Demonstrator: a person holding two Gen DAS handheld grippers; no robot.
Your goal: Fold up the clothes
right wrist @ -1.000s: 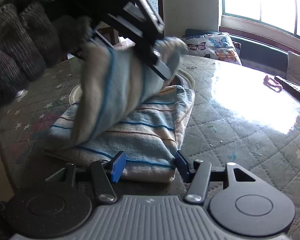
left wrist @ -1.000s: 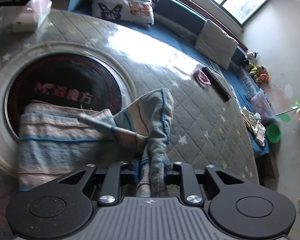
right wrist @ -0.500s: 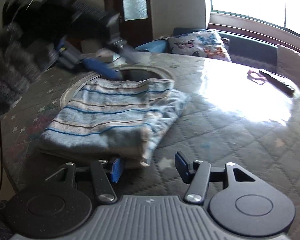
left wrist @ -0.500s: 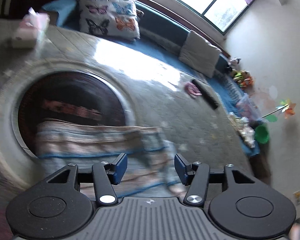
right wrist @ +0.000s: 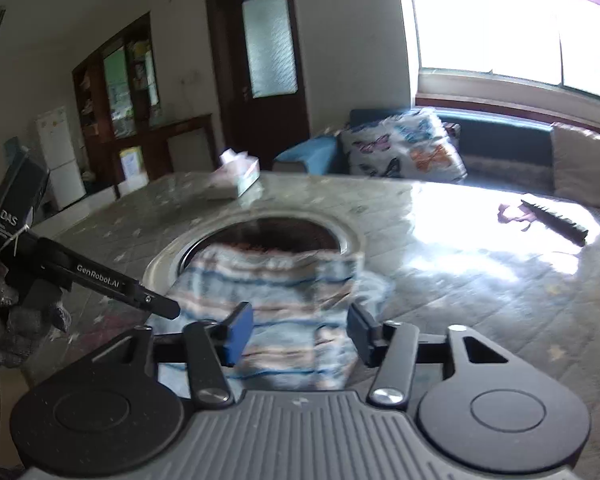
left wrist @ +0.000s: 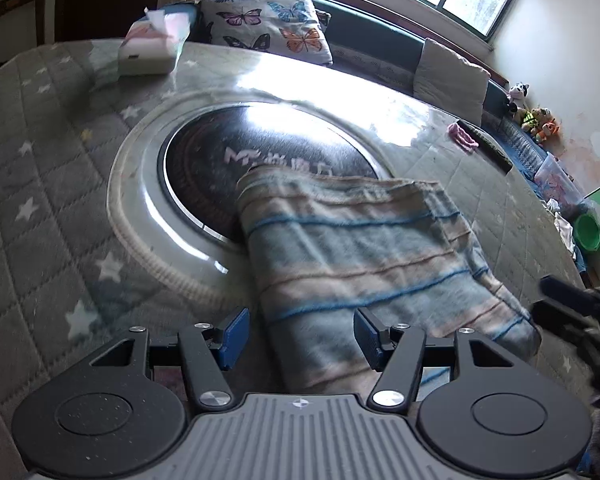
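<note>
Striped blue-and-beige folded towel [left wrist: 364, 276] lies flat on the quilted table [left wrist: 40, 184], its 12 o'clock edge overlapping the dark round inset [left wrist: 268, 148]; the left gripper [left wrist: 300, 334] hovers at its 6 o'clock edge, jaws opening, pads clear of it; the right gripper [right wrist: 298, 332] hangs above the towel, jaws closing, nothing pinched; a tissue box [left wrist: 152, 50] sits near 11 o'clock.

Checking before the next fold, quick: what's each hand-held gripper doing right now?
Left hand-held gripper: opening, striped cloth beneath, not pinched.
Right hand-held gripper: closing, pads not on the cloth.
</note>
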